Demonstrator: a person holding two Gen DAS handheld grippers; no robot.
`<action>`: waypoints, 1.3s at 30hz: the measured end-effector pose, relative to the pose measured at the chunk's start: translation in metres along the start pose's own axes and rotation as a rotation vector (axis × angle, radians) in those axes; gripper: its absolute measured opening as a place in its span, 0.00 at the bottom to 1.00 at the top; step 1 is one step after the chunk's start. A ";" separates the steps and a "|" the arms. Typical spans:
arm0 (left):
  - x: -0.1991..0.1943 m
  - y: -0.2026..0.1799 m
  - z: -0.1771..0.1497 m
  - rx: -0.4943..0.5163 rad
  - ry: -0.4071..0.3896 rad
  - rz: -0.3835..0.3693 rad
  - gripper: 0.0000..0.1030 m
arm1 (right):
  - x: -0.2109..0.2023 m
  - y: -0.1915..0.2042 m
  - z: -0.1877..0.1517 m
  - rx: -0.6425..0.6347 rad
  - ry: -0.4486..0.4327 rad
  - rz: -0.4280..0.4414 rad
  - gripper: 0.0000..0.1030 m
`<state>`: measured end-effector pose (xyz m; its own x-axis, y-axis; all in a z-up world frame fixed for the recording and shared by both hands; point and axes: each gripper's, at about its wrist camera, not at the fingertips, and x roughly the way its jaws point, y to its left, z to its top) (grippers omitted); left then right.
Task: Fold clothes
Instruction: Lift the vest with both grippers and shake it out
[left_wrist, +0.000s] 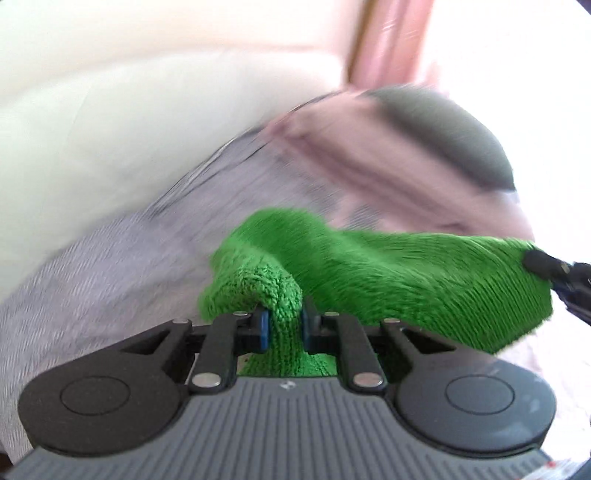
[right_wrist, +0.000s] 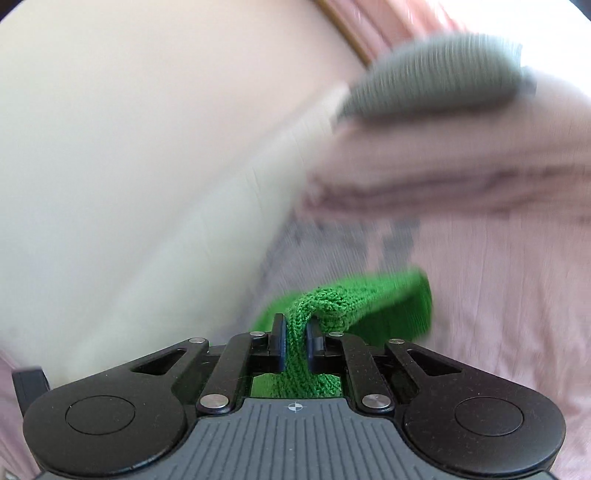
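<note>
A bright green knitted garment (left_wrist: 388, 273) hangs lifted above a bed. In the left wrist view my left gripper (left_wrist: 284, 325) is shut on a bunched edge of it, knit pinched between the blue pads (left_wrist: 263, 328). The cloth stretches to the right, where the other gripper's black tip (left_wrist: 543, 264) holds its far corner. In the right wrist view my right gripper (right_wrist: 296, 338) is shut on a rolled fold of the same green garment (right_wrist: 388, 306), which trails off to the right. Both views are blurred.
Under the garment lies a grey-patterned bedsheet (left_wrist: 110, 266) and pale pink bedding (right_wrist: 498, 295). A dark grey rounded cushion (left_wrist: 443, 125) sits at the back right, also visible from the right wrist as the cushion (right_wrist: 436, 77). A cream wall (right_wrist: 129, 147) stands on the left.
</note>
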<state>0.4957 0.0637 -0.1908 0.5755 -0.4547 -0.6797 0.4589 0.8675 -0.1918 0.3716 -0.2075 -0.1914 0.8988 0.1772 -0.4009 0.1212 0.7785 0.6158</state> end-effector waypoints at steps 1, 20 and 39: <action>-0.015 -0.016 0.004 0.025 -0.023 -0.029 0.12 | -0.020 0.004 0.008 0.003 -0.038 0.012 0.06; -0.234 -0.384 -0.033 0.281 -0.180 -0.626 0.13 | -0.469 0.010 0.085 -0.127 -0.605 -0.112 0.06; -0.221 -0.512 -0.231 0.571 0.360 -0.370 0.42 | -0.632 -0.172 -0.092 0.212 0.083 -0.728 0.68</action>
<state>-0.0225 -0.2336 -0.1060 0.1057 -0.5166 -0.8497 0.9131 0.3888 -0.1228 -0.2557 -0.3980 -0.1059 0.5276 -0.2854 -0.8001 0.7570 0.5853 0.2904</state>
